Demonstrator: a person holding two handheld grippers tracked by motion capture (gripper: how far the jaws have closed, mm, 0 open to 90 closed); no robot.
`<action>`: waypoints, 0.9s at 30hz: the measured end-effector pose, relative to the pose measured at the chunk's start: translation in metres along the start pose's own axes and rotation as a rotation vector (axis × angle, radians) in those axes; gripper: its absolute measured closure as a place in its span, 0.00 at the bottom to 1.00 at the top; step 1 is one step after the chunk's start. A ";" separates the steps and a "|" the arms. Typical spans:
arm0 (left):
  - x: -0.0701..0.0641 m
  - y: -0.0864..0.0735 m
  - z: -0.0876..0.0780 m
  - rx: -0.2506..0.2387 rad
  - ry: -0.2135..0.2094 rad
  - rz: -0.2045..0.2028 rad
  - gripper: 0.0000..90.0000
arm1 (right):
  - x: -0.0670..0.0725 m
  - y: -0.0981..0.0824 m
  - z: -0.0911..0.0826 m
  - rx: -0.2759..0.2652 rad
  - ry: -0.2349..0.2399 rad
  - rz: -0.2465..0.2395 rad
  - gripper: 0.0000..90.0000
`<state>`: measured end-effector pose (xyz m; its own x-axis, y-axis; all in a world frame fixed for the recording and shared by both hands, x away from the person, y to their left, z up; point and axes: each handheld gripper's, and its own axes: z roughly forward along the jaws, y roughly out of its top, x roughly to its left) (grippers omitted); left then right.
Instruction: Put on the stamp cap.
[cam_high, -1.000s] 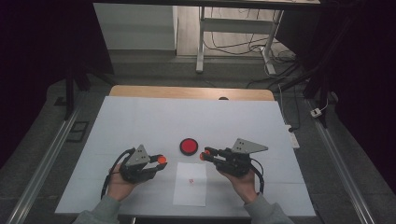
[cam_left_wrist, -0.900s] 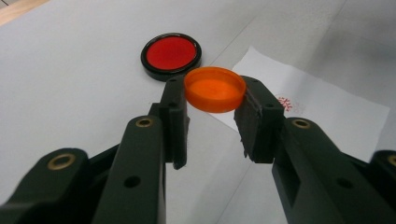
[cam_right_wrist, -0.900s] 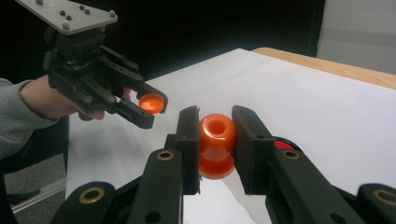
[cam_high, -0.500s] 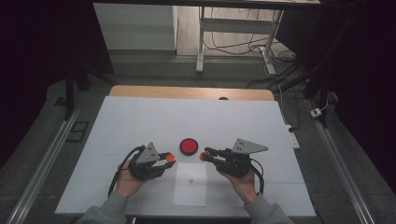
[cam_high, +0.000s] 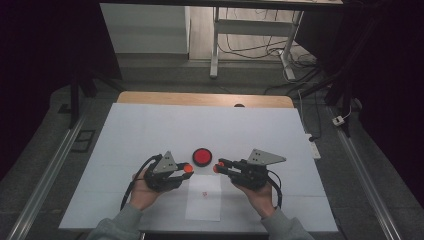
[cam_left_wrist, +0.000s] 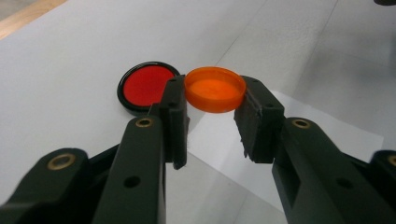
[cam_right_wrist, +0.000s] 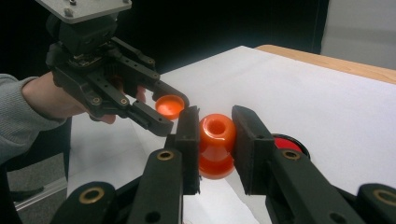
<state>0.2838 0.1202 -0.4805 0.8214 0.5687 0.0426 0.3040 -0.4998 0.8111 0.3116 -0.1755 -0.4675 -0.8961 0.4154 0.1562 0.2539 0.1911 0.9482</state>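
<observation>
Where white table (cam_high: 150, 130) lies bare, orange cap (cam_left_wrist: 215, 89) and orange bottle (cam_right_wrist: 216, 144) gripped apart.

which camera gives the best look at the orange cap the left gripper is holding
The left gripper view: the orange cap sits large and sharp between the left gripper's jaws, open side up. The right gripper view shows it smaller, farther off. In the high view it is just an orange dot.

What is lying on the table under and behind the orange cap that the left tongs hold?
Under the orange cap lies a white paper sheet on the table. Behind it sits a red disc, its right edge hidden by the tongs. The cap and tongs cover part of the sheet.
</observation>
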 end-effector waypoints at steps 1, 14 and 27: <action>0.000 0.001 0.001 0.000 0.001 0.000 0.72 | 0.000 0.000 0.000 0.000 0.000 -0.001 0.81; -0.005 0.009 0.014 0.003 -0.024 0.012 0.72 | 0.001 0.000 0.001 0.000 0.004 0.000 0.81; -0.007 0.016 0.028 0.009 -0.046 0.019 0.72 | 0.003 0.000 0.003 -0.003 0.011 0.000 0.81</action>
<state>0.2960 0.0900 -0.4838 0.8485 0.5283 0.0311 0.2920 -0.5164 0.8050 0.3099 -0.1720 -0.4678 -0.9002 0.4055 0.1590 0.2526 0.1887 0.9490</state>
